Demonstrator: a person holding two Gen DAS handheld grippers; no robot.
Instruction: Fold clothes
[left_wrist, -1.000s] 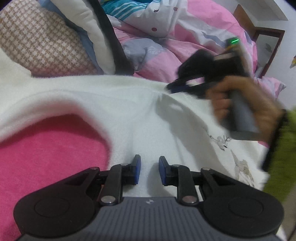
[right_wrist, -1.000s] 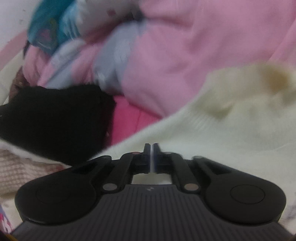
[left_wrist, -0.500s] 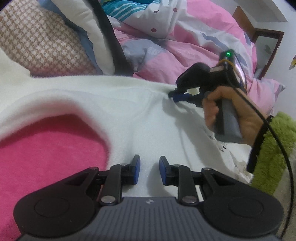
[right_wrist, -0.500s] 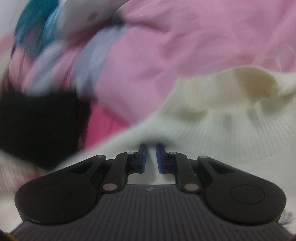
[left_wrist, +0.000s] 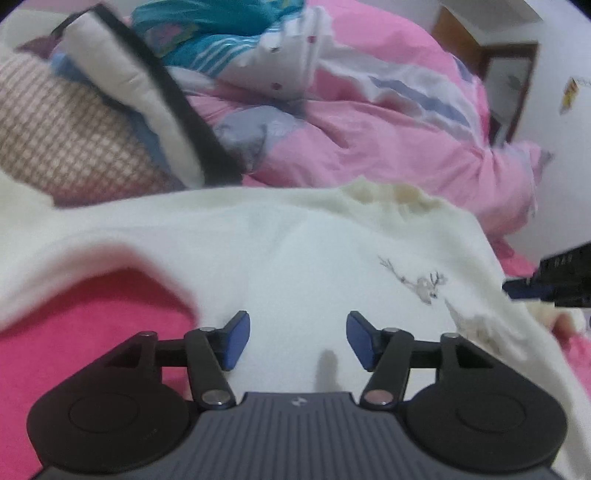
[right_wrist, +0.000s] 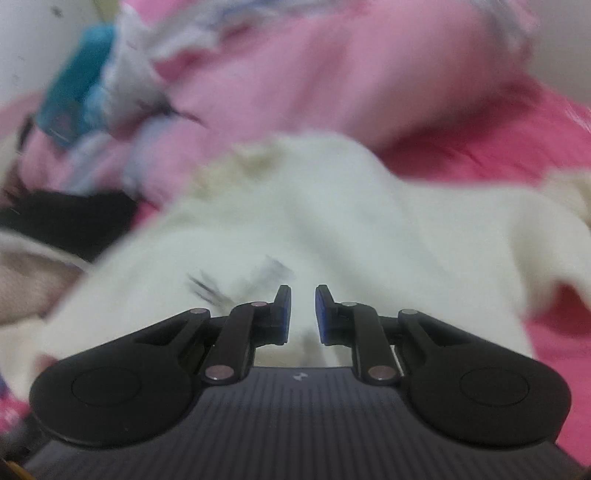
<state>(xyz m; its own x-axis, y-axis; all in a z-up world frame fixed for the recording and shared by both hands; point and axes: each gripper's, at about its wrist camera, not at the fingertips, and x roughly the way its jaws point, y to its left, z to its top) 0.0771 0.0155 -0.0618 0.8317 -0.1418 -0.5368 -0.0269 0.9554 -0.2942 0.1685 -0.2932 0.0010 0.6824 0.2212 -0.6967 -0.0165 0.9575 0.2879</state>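
Left wrist view: the cream sweater lies spread face-up on the hot-pink bed sheet, collar toward 12 o'clock, probably laid flat so it folds evenly. The left tool is spread wide above its hem, gripping nothing. The right tool, at 3 o'clock, is narrowly parted and empty too.

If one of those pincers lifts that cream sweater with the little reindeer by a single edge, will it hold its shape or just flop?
Most likely flop: the cream sweater already lies in soft curves over the pink bedding, and its collar is bunched. The knit looks thick and fuzzy, so it probably grips well rather than slipping. It seems bulky, so the free part would likely drag.
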